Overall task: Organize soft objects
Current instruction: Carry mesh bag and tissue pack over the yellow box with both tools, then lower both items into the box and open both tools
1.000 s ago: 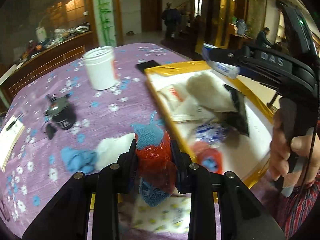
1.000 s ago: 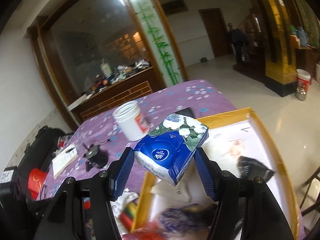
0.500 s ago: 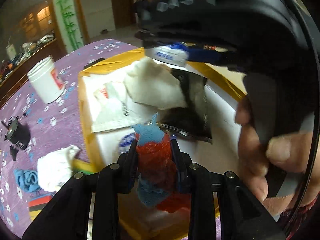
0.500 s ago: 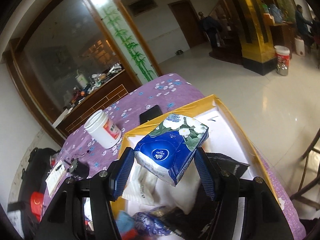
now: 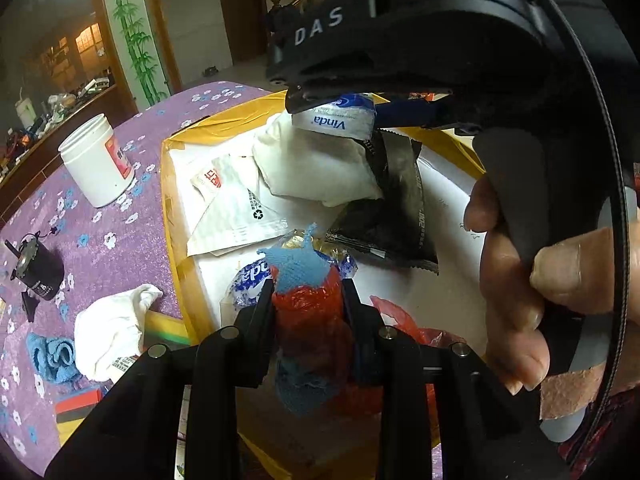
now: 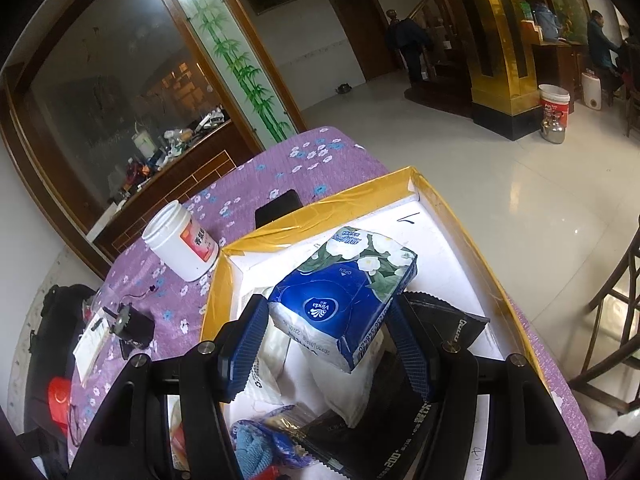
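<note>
My left gripper (image 5: 307,300) is shut on a red plastic bag wrapped round a blue cloth (image 5: 308,312), held over the near part of the yellow-rimmed white tray (image 5: 176,152). My right gripper (image 6: 328,336) is shut on a blue Vinda tissue pack (image 6: 344,292), held above the tray (image 6: 320,208); the pack's end also shows in the left wrist view (image 5: 334,118). In the tray lie a white cloth (image 5: 316,168), a black packet (image 5: 392,208), a white mailer bag (image 5: 236,208) and a blue-white wrapper (image 5: 248,280).
On the purple flowered tablecloth (image 5: 120,232) stand a white jar (image 5: 98,160) and a small black motor (image 5: 38,268). A white cloth (image 5: 110,332) and a blue cloth (image 5: 50,356) lie left of the tray. A black phone (image 6: 278,208) lies beyond the tray.
My left gripper has carried the red-and-blue bundle rightwards from over the tablecloth to over the tray. My right gripper has come lower and closer over the tray with the tissue pack.
</note>
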The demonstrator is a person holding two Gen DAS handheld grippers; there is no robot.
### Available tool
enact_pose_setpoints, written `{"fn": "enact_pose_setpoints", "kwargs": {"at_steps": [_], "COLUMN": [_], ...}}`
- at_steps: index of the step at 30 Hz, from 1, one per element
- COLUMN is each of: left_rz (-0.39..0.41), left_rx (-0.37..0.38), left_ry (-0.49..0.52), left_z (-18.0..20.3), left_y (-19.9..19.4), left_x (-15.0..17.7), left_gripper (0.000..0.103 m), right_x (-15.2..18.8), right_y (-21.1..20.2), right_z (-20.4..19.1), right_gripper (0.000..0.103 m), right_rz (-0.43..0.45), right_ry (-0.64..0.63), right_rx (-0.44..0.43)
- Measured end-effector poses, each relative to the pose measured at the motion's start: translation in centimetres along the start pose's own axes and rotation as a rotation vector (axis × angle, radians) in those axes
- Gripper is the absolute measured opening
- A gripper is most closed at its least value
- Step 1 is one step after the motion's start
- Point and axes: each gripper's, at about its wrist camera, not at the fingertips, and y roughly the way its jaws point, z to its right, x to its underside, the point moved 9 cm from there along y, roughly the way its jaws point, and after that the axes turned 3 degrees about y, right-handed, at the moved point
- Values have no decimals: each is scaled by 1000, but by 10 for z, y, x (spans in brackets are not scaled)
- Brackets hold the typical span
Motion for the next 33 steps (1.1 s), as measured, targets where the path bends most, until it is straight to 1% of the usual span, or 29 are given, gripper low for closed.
{"fn": "enact_pose_setpoints", "kwargs": {"at_steps": [8, 15, 22, 27, 30, 33], "left_rz": [9, 38, 65, 77, 89, 95], "left_rx": [-13, -46, -62, -68, -76, -80], "left_ry": [10, 35, 60, 61, 56, 52], "left_z": [1, 2, 7, 9, 6, 4], "left_y": [-1, -5, -11, -15, -18, -19], "left_x": [0, -3, -4, -4, -6, -7], "left_gripper": [27, 27, 27, 30, 35, 38], "right_x": [2, 3, 3, 3, 2, 0], "right_y": [1, 2, 1, -1, -4, -9], "right_z": [1, -2, -3, -4, -5, -7], "right_gripper": [65, 67, 68, 69, 70, 71], "right_rz": [-10, -13, -11, -3, 3, 23], "right_ry": [-8, -18, -29, -33, -26, -24], "right_rx": [9, 14, 22, 22, 13, 2]}}
